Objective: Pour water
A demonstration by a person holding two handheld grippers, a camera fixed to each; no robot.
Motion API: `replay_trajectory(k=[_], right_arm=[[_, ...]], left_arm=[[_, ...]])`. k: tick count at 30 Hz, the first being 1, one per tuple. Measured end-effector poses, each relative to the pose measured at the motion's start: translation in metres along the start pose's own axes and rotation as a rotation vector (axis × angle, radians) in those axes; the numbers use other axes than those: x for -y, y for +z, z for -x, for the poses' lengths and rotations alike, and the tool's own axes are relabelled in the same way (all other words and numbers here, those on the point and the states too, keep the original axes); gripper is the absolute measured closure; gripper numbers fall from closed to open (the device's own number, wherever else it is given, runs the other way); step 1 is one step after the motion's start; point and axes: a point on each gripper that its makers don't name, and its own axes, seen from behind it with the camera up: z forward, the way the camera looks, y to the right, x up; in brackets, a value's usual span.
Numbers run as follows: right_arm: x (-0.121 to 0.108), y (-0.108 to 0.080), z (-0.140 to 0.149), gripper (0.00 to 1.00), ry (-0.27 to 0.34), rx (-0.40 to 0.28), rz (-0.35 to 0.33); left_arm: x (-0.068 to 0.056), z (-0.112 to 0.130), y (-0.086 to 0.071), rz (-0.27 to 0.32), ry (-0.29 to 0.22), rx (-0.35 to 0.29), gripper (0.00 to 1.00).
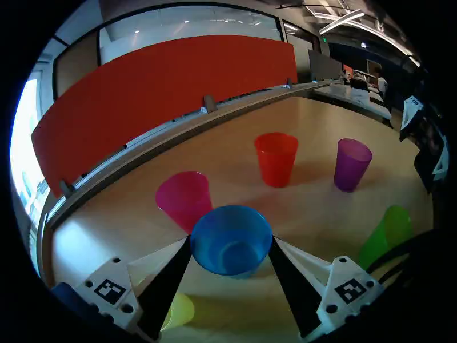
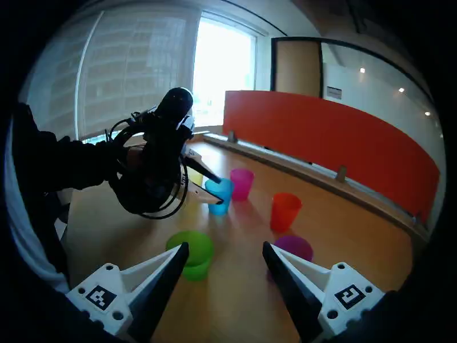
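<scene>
The translucent blue cup [image 1: 231, 228] sits clamped between the fingers of the left gripper [image 1: 229, 243], above the table [image 1: 320, 126] (whether it holds water, I cannot tell). Beyond it stand a pink cup [image 1: 184, 197], an orange cup [image 1: 276, 157] and a purple cup [image 1: 351, 163]. The right gripper [image 2: 224, 244] has its fingers apart, near a green cup [image 2: 191, 251].

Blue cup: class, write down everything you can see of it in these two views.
The blue cup is translucent plastic, round and tapering to a smaller base. It is roughly upright, mouth open, with no water visible inside. The left gripper clamps it, one dark finger on each side. The pink cup stands just beyond it. Whether its base rests on the table cannot be told.
</scene>
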Motion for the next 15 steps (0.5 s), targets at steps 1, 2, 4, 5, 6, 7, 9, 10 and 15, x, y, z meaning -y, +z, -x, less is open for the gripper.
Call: replay_trajectory(k=[1, 2, 4, 5, 6, 7, 9, 10, 15], right_arm=[[0.000, 0.000, 0.000, 0.00, 0.000, -0.001, 0.001], [0.000, 0.000, 0.000, 0.00, 0.000, -0.002, 0.001], [0.000, -0.001, 0.000, 0.00, 0.001, -0.004, 0.001], [0.000, -0.001, 0.000, 0.00, 0.001, -0.004, 0.001], [0.001, -0.001, 0.000, 0.00, 0.001, -0.005, 0.001], [0.001, -0.002, 0.000, 0.00, 0.001, -0.005, 0.001], [0.001, -0.002, 0.000, 0.00, 0.001, -0.005, 0.002], [0.001, -0.002, 0.000, 0.00, 0.001, -0.006, 0.002], [0.002, -0.002, 0.000, 0.00, 0.001, -0.006, 0.005]], left_arm=[[0.000, 0.000, 0.000, 0.000, -0.001, 0.000, 0.08], [0.000, 0.000, -0.001, -0.001, -0.003, 0.000, 0.08], [-0.001, 0.000, -0.001, 0.000, -0.009, -0.002, 0.09], [-0.001, 0.000, -0.002, 0.001, -0.012, -0.003, 0.09], [-0.001, -0.001, -0.002, 0.003, -0.017, -0.005, 0.09], [-0.002, -0.001, -0.003, 0.004, -0.023, -0.007, 0.10], [-0.002, -0.002, -0.005, 0.006, -0.034, -0.013, 0.10], [-0.002, -0.003, -0.006, 0.006, -0.038, -0.017, 0.10], [-0.002, -0.006, -0.011, 0.010, -0.042, -0.038, 0.10]])
